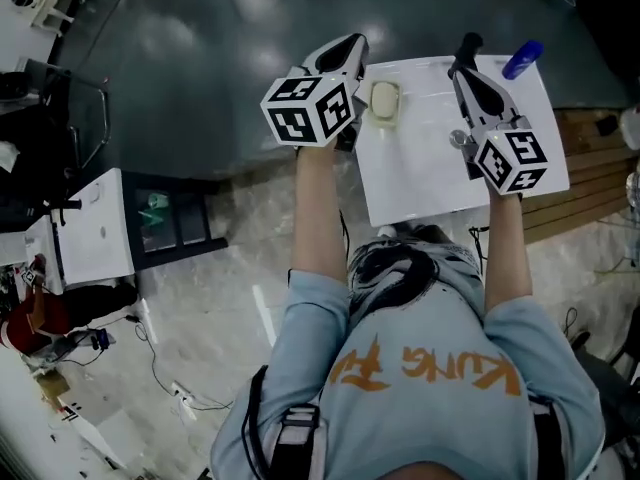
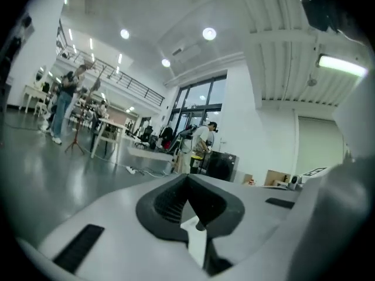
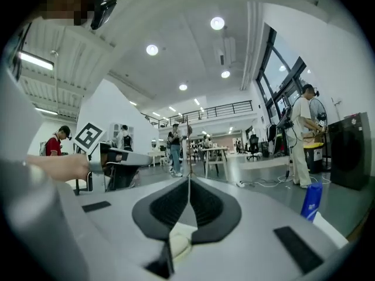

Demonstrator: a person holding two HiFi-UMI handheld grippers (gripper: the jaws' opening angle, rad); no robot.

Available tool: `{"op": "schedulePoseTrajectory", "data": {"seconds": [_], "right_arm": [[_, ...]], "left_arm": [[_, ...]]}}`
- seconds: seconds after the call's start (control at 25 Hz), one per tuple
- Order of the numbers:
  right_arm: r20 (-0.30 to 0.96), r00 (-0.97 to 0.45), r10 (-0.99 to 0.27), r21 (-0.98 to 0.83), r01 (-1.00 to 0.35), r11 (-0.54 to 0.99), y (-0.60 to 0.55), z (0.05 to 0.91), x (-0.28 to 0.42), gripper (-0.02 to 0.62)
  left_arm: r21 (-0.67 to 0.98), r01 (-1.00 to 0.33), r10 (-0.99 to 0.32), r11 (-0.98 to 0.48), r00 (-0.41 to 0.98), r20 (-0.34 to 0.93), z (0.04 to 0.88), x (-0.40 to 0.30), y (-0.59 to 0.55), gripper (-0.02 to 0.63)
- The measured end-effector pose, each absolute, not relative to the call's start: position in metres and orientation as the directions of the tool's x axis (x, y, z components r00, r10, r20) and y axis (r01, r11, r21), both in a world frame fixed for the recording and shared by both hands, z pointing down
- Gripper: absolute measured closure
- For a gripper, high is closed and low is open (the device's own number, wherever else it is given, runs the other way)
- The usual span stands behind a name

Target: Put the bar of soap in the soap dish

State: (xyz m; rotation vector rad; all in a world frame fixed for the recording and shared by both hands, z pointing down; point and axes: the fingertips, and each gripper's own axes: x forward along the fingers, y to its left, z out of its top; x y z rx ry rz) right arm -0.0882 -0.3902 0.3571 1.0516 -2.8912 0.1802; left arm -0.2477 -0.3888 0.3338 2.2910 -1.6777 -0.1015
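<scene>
While two claws shut: one soap, one bottle.

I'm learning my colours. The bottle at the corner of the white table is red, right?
Not quite. The bottle at the corner of the white table is blue, not red. The head view shows it, and so does the right gripper view.

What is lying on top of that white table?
A cream soap dish near the left edge and a blue bottle at the far corner. The right gripper covers part of the table.
</scene>
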Motion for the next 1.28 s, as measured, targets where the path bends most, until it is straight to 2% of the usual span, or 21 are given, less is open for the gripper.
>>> {"op": "schedulePoseTrajectory", "data": {"seconds": [0.24, 0.4, 0.56, 0.72, 1.28], "right_arm": [[-0.047, -0.797, -0.602, -0.094, -0.596, 0.797, -0.398, 0.293, -0.109, 0.567], [-0.093, -0.784, -0.613, -0.09, -0.607, 0.79, -0.41, 0.27, -0.114, 0.568], [-0.078, -0.749, -0.658, -0.13, -0.647, 0.752, -0.42, 0.273, -0.108, 0.568], [-0.043, -0.758, -0.651, -0.063, -0.648, 0.759, -0.413, 0.277, -0.105, 0.568], [0.0, -0.778, -0.629, 0.017, -0.628, 0.778, -0.413, 0.289, -0.11, 0.568]], "left_arm": [[0.138, -0.97, -0.979, -0.201, 0.202, -0.012, 0.258, -0.257, -0.372, 0.584], [0.065, -0.99, -0.99, -0.125, 0.12, -0.068, 0.234, -0.257, -0.363, 0.584], [0.046, -0.998, -0.996, -0.053, 0.05, -0.072, 0.246, -0.253, -0.352, 0.584], [0.022, -1.0, -0.999, -0.003, 0.002, -0.034, 0.267, -0.254, -0.35, 0.584], [0.05, -0.999, -1.0, 0.01, -0.011, -0.015, 0.288, -0.265, -0.358, 0.584]]}}
